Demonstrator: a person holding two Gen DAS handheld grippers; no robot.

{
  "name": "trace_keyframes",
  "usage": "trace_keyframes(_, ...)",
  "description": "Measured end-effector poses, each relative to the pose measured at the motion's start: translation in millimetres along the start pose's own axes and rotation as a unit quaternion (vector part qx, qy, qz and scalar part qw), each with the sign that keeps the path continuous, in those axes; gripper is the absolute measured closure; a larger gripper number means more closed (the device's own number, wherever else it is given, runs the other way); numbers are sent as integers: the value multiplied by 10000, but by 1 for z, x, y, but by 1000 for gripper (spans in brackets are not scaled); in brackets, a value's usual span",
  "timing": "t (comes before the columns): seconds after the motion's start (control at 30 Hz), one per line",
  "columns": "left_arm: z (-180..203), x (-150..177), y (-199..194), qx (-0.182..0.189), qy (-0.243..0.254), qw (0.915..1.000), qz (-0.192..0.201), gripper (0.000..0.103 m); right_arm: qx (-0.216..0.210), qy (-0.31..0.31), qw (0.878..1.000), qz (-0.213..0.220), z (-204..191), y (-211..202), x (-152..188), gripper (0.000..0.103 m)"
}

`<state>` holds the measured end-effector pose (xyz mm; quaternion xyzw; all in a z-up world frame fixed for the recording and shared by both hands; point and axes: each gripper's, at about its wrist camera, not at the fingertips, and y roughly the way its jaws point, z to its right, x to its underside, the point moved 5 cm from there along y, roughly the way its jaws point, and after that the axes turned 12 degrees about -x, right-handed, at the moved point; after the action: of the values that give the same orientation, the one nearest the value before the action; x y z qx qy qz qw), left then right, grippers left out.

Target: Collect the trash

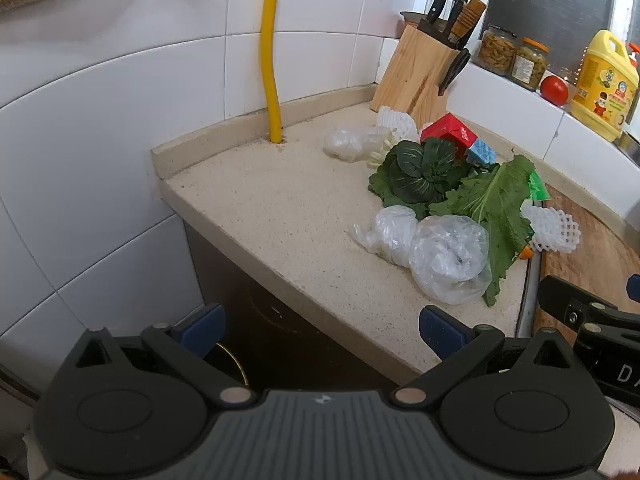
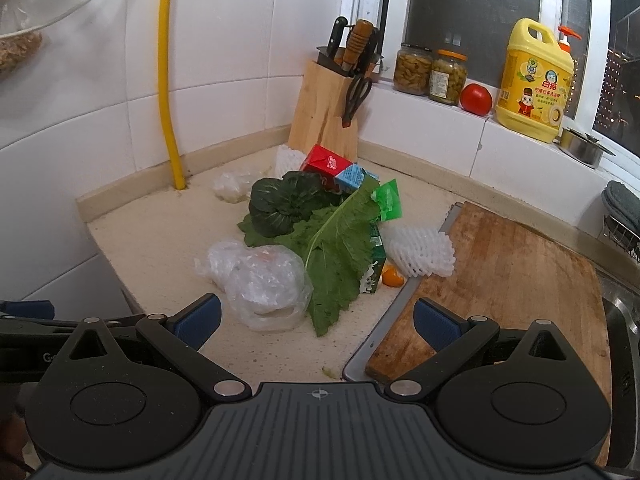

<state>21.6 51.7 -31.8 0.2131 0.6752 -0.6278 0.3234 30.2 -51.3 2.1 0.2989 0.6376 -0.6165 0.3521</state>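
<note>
On counter: bags, leaves (covering cartons) | knife block behind | both tools spread, empty

The yellow detergent jug reads "白猫" — its smaller print, perhaps ingredients, stays illegible.

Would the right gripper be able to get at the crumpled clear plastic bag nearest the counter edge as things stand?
Probably yes. The right gripper is open and empty, and the clear plastic bag lies just ahead of its fingers on bare counter with nothing between them; only a green leaf overlaps its far side.
</note>
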Motion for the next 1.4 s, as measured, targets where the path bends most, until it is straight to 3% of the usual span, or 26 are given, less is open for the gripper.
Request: trace_keyframes(1.4,4,2,10,-70,52,9998,-165,4,-9,33,9998,-209,3,11,3,0)
